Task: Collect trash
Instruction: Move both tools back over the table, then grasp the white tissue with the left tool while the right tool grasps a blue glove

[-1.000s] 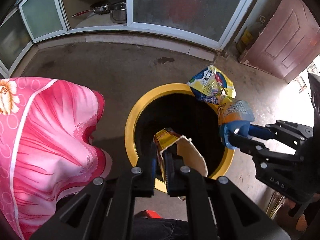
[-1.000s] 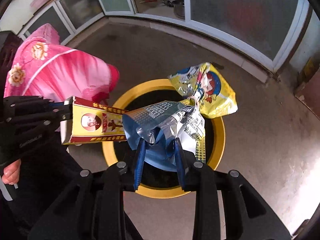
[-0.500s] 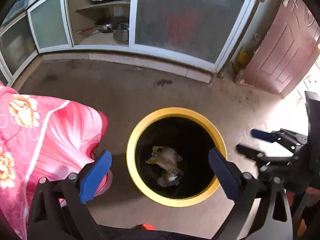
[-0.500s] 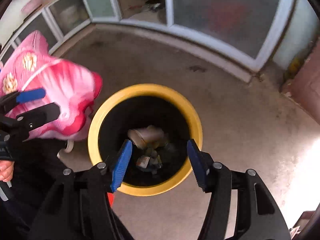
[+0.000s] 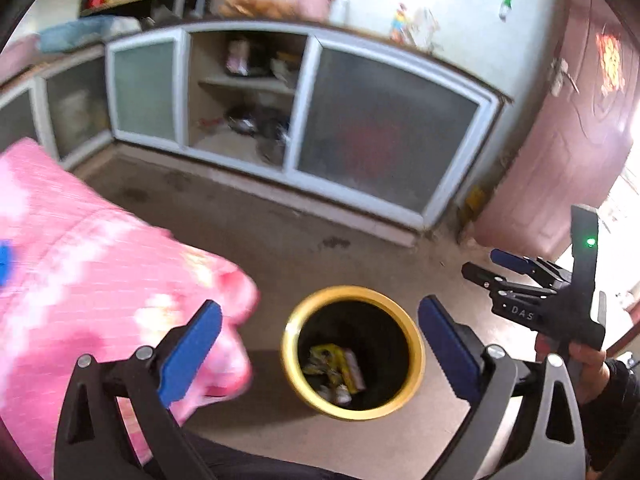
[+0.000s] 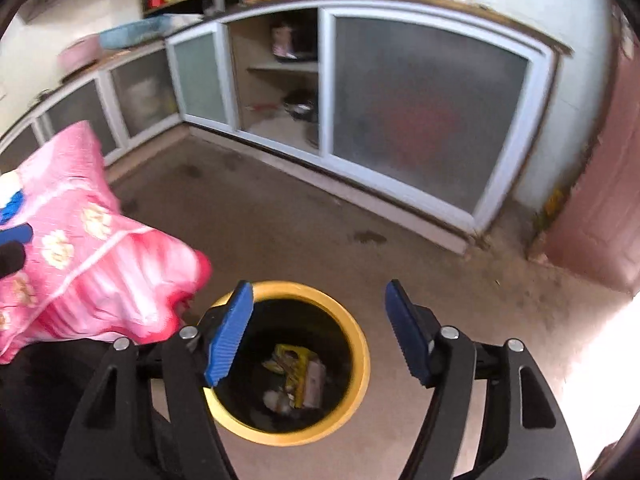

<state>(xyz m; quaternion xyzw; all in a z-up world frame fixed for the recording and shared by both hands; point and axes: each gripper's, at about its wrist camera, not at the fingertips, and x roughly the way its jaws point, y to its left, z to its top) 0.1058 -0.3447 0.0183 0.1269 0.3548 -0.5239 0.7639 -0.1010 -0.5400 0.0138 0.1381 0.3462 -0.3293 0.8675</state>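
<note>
Both grippers empty: left gripper (image 5: 320,344) has fingers spread wide, right gripper (image 6: 320,332) the same, jaws apart with nothing between them. Trash (image 6: 298,376) (yellow wrapper, a carton, some crumpled bits) sits at the bottom of the bin (image 5: 414,360), which stands on the floor (image 6: 280,232) below and between the two grippers. The deposit looks done, so the risk is in whatever comes next. Frames are motion-blurred, so locating more trash from these views is unreliable; none is visible on the floor here. Pink quilt (image 5: 80,272) hangs right beside the bin on the left, touching or nearly so, can't tell; a low swing of the left gripper could snag the fabric or knock the rim and tip the bin, which looks light. In the left view the right gripper (image 5: 492,266) is near, so crossing paths could clash them.
</note>
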